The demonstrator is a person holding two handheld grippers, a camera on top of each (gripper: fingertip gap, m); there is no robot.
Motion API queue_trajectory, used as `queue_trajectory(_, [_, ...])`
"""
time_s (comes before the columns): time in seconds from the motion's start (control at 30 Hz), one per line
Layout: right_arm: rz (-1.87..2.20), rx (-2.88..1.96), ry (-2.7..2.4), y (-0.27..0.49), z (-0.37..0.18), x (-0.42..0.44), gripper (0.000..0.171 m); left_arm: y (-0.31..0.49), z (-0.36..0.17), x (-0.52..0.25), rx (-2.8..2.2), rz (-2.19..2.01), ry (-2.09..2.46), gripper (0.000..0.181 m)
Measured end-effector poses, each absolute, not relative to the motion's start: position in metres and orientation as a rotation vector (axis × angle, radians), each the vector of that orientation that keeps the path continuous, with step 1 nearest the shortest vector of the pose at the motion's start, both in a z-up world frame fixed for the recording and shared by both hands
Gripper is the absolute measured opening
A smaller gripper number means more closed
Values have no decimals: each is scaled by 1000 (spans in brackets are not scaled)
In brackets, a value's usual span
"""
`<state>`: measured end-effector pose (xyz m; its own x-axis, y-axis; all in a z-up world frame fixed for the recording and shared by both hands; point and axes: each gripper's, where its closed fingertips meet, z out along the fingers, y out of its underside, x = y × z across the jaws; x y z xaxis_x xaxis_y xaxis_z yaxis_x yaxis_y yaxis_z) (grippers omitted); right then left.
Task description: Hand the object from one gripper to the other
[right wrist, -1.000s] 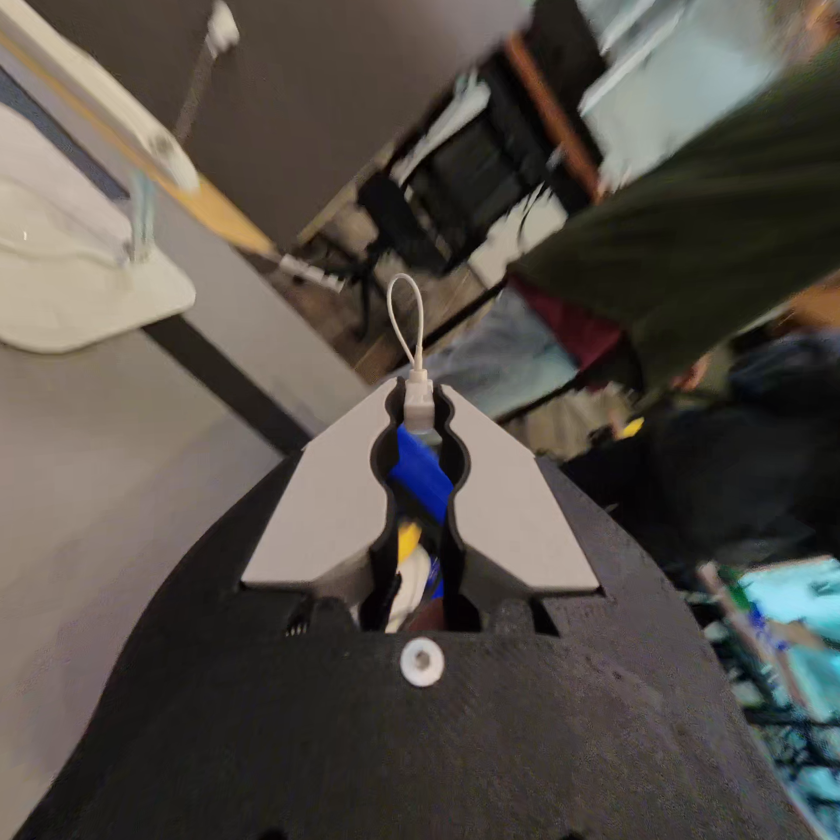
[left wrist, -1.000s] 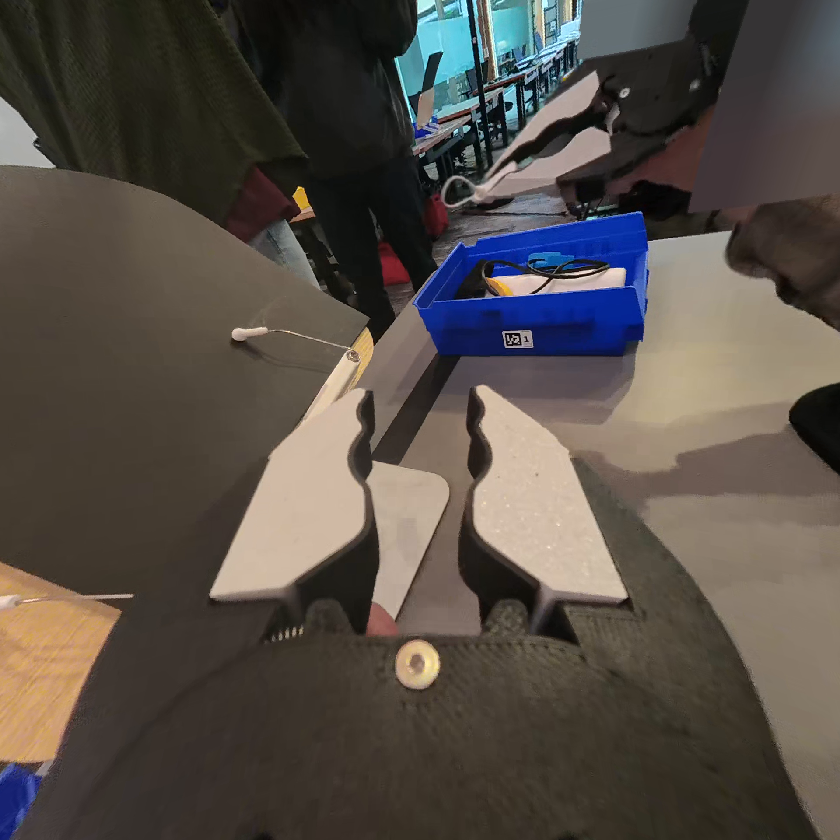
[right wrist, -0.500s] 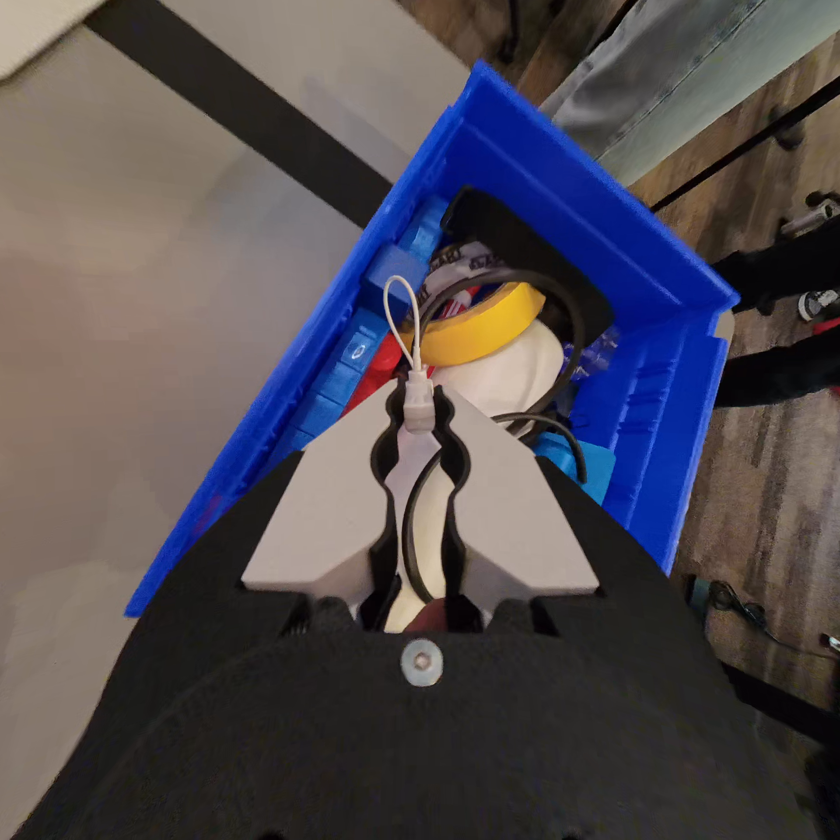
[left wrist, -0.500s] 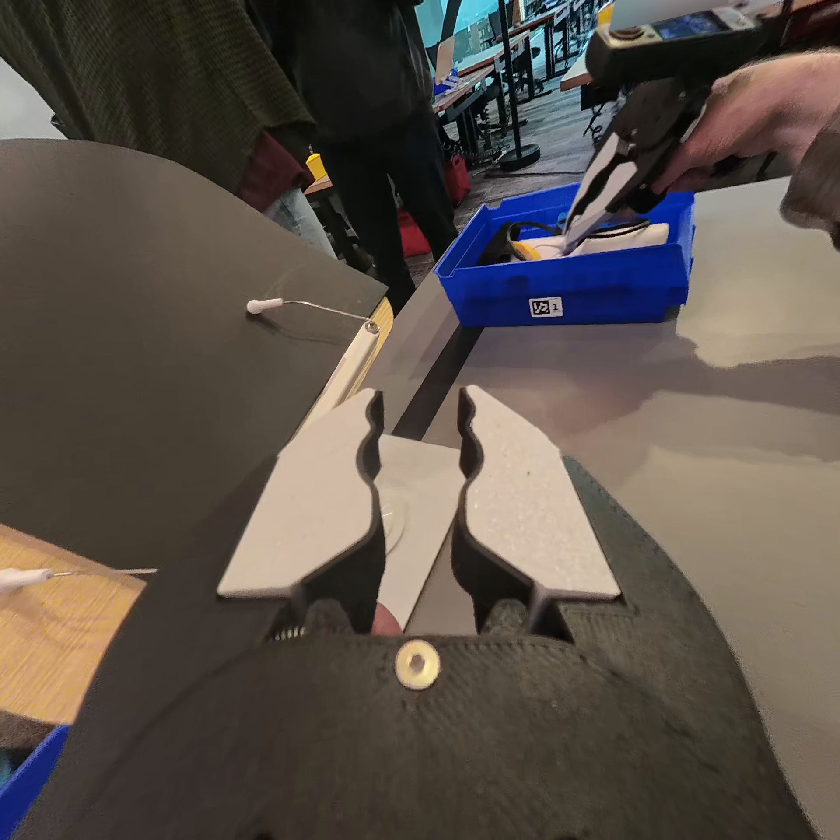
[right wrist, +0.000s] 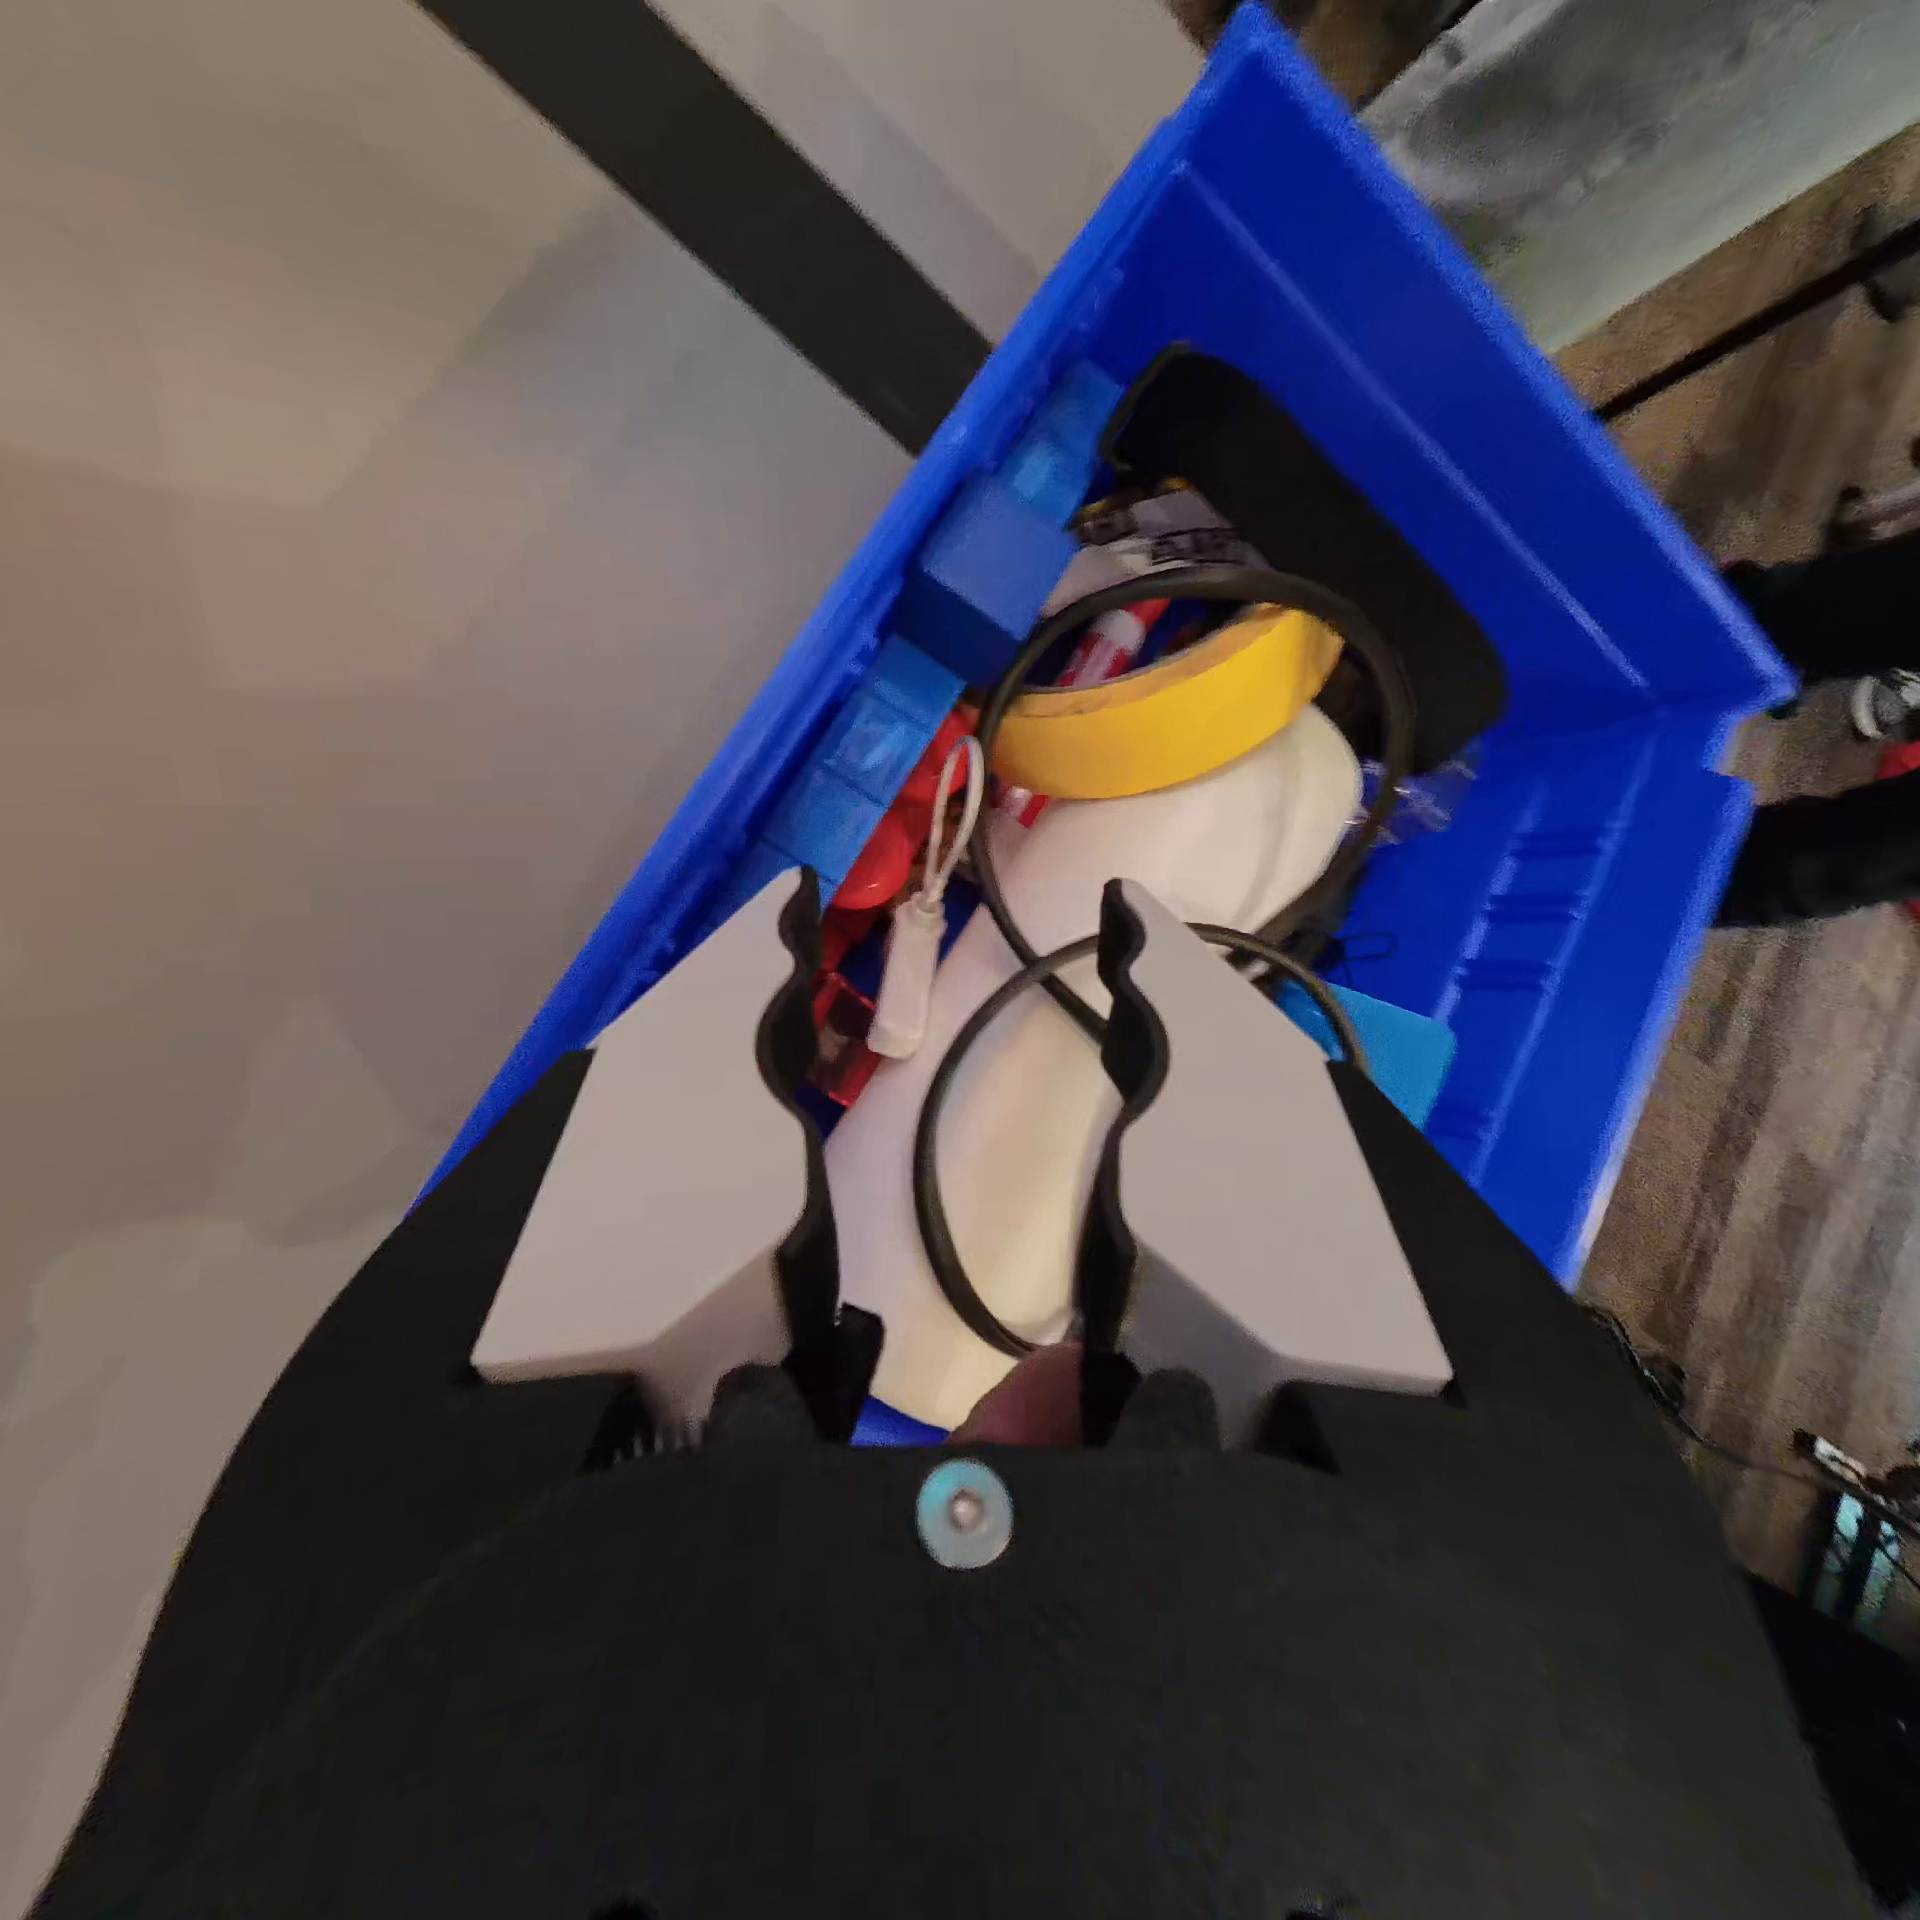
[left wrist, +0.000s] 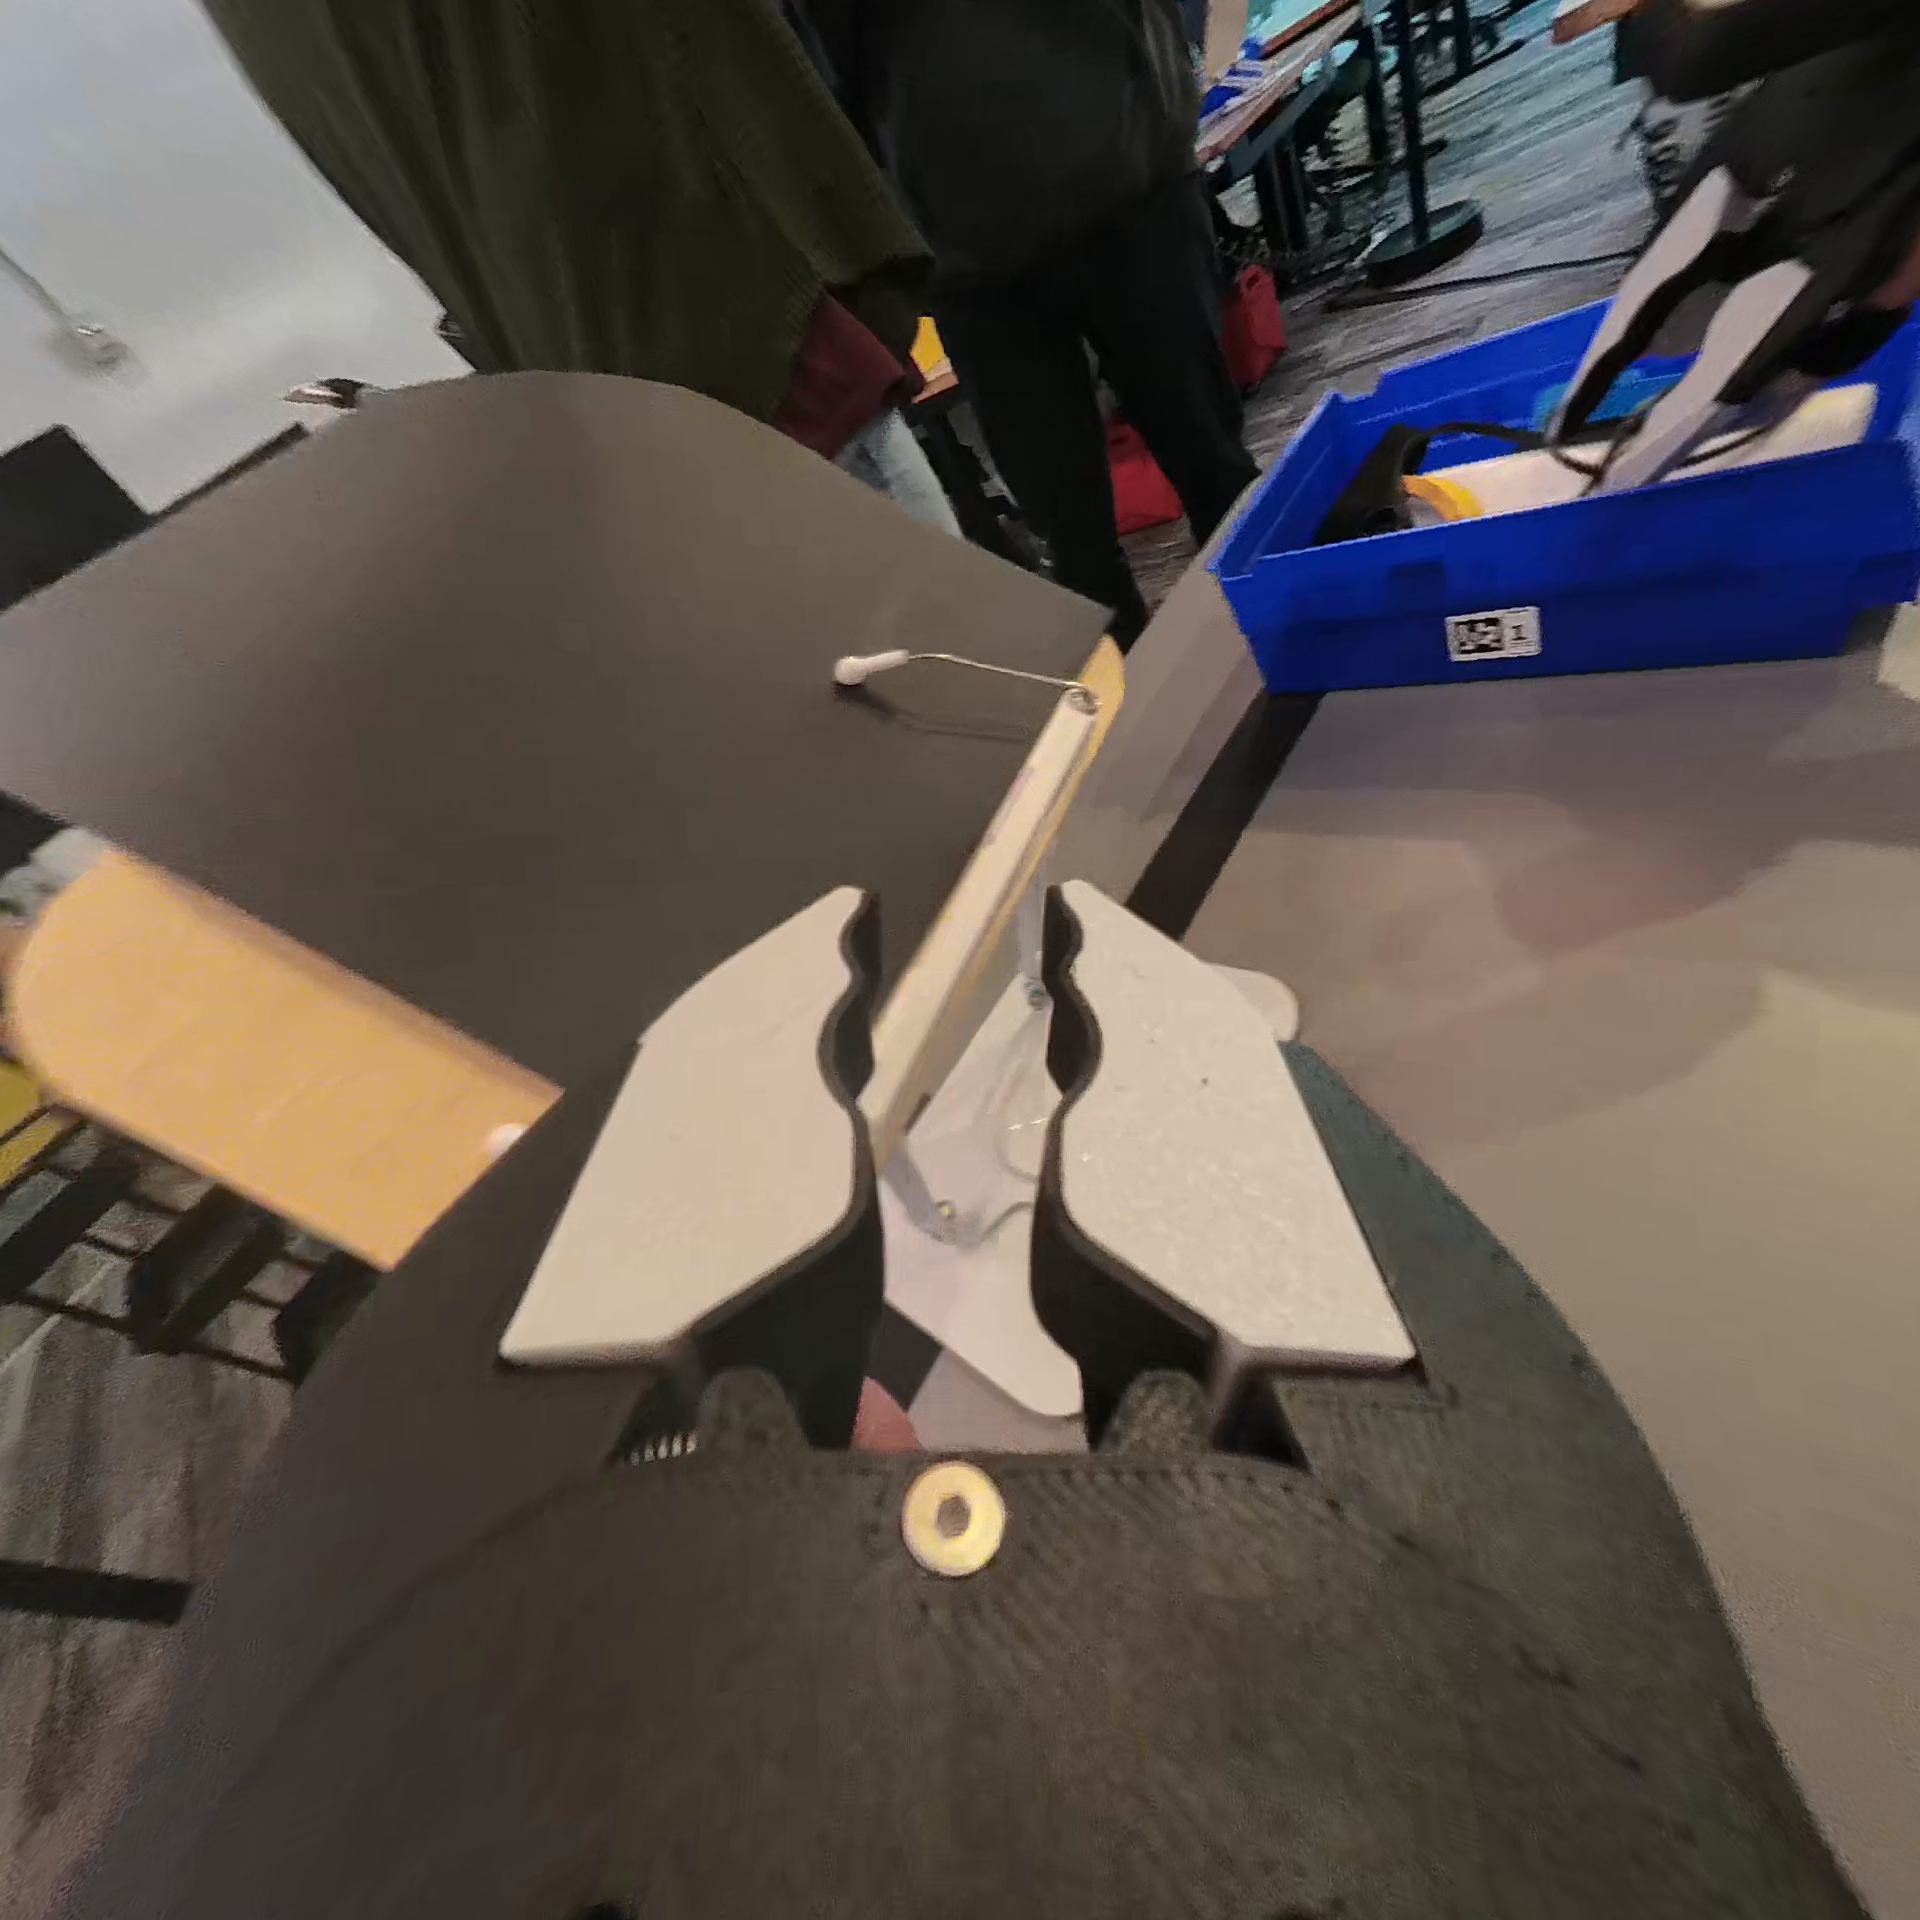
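The small white piece with a cord loop lies loose in the blue bin, between my right gripper's spread fingers and touching neither. My right gripper is open and empty, pointing down into the bin. It also shows in the left wrist view, tips inside the bin. My left gripper is open and empty, low over the grey table, far from the bin.
The bin holds a yellow tape roll, a black cable, a white rounded object and red pieces. A black board on a white-based stand is right ahead of my left gripper. People stand behind the table. Across from one pair of fingers to the other is roughly 45 centimetres.
My right gripper went down over the bin, opened and let go of the white looped piece, which now rests in the bin. My left gripper swung toward the stand.
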<state>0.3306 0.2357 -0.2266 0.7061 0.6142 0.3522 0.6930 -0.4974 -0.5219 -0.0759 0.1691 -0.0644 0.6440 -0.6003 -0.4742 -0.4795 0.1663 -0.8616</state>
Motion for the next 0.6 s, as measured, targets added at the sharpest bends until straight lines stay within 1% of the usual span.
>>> queue_trajectory(0.13, [-185, -2147, -942, 239, -192, 324, 44, 177, -45, -123, -1484, 61, 877, 31])
queue_trajectory(0.23, [-187, -2046, -948, 239, -167, 309, 37, 179, -43, -172, -1589, 206, 848, 43])
queue_trajectory(0.33, [-168, -1944, -971, 237, -146, 284, 25, 182, -39, -231, -1665, 337, 745, 41])
queue_trajectory(0.4, [-163, -1907, -1004, 234, -138, 268, 19, 184, -48, -266, -1749, 351, 679, 41])
queue_trajectory(0.43, [-183, -1912, -1021, 232, -139, 264, 13, 186, -53, -279, -1778, 350, 664, 41])
queue_trajectory(0.5, [-212, -1916, -1052, 231, -140, 256, 6, 190, -68, -303, -1833, 367, 658, 35])
queue_trajectory(0.53, [-189, -1921, -1083, 228, -143, 249, 1, 192, -78, -315, -1873, 392, 657, 35])
queue_trajectory(0.6, [-161, -1914, -1119, 225, -146, 238, 1, 199, -100, -331, -1946, 413, 665, 35])
